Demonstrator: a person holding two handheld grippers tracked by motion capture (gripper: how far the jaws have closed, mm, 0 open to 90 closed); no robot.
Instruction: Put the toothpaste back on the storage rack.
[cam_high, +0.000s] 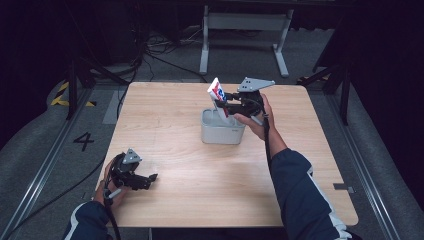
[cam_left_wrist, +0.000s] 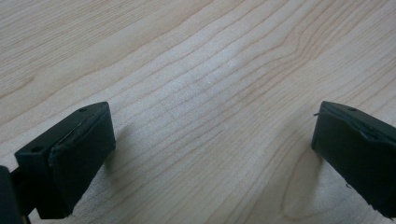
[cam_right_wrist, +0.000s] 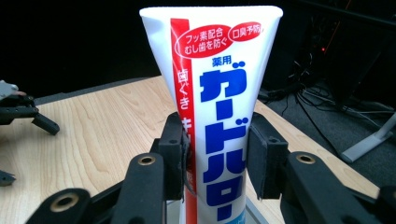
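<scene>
At the table's near-left edge the left gripper (cam_high: 150, 178) rested idle, jaws apart. Farther right, the right gripper (cam_high: 223, 105) clamped a toothpaste tube (cam_high: 218, 95) tilted over the grey container (cam_high: 222, 134); the slick tube could slip.

We cannot see the lower end of the toothpaste tube (cam_right_wrist: 224, 116): the bottom edge of the right gripper view cuts it off, and in the high view it sinks behind the wall of the grey container (cam_high: 222, 134), whose inside stays hidden from us. In the high view the tube's print is too small to read. In the left gripper view the frame's edges crop both black pads (cam_left_wrist: 79, 154), and the tabletop (cam_left_wrist: 210, 93) blurs at the far side.
</scene>
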